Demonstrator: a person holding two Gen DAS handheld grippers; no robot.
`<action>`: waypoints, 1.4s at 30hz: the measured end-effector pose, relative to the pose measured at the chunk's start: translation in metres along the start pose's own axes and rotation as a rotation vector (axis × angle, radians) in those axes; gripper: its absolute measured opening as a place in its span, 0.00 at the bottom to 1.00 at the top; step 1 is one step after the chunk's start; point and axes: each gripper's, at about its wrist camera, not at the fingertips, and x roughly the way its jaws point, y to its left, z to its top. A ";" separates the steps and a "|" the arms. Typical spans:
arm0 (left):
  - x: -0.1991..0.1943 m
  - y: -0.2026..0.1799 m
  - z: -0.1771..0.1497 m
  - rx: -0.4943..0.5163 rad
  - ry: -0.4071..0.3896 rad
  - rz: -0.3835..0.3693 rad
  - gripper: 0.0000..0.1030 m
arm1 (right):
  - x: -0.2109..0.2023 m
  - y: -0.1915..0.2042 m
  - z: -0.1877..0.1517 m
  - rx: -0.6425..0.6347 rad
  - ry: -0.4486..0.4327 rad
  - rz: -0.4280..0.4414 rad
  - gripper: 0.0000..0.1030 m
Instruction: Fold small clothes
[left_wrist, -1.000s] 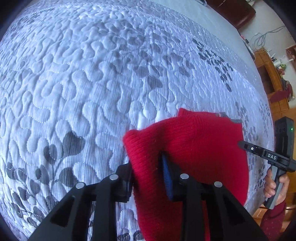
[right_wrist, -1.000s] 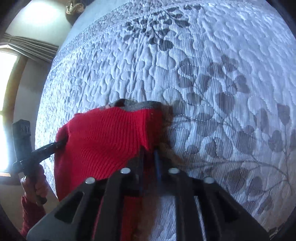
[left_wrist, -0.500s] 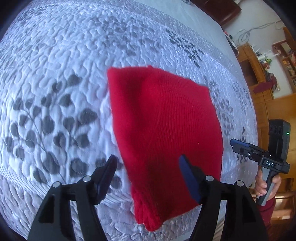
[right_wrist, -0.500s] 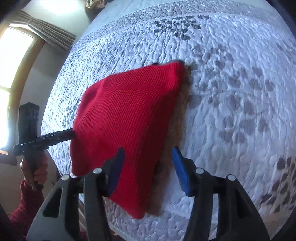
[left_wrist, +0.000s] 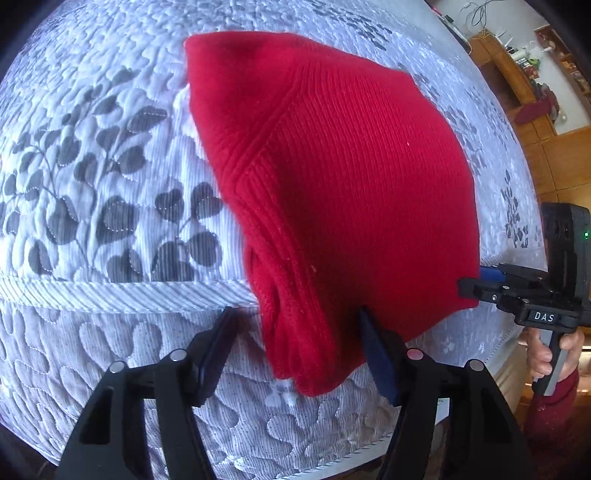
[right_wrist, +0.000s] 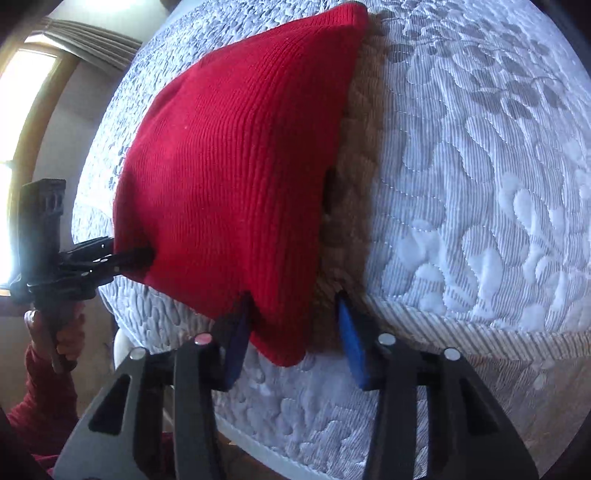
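Observation:
A folded red knit garment (left_wrist: 343, 177) lies on the white quilted bed, its near corners hanging at the bed's front edge; it also shows in the right wrist view (right_wrist: 236, 177). My left gripper (left_wrist: 295, 339) is open, its jaws standing either side of the garment's near left corner. My right gripper (right_wrist: 291, 332) is open, its jaws either side of the near right corner. Each gripper appears in the other's view, the right one (left_wrist: 476, 284) and the left one (right_wrist: 140, 254), at the garment's side edges.
The bed cover (left_wrist: 103, 192) has grey leaf prints and a corded seam along its front edge (right_wrist: 480, 321). Wooden shelving (left_wrist: 524, 62) stands at the far right. A curtained window (right_wrist: 22, 110) is at the left.
Both grippers opened and let go of the red garment, then pulled back toward the bed's front edge. The garment now lies folded flat.

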 end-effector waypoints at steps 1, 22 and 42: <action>0.001 -0.001 0.000 0.003 0.002 0.003 0.65 | 0.001 0.000 -0.002 -0.004 0.000 -0.003 0.40; -0.028 0.028 0.020 -0.138 -0.122 -0.141 0.65 | -0.031 0.001 0.015 0.035 -0.111 0.049 0.57; -0.015 0.014 0.078 -0.083 -0.150 0.033 0.67 | -0.025 0.013 0.091 -0.022 -0.118 -0.007 0.71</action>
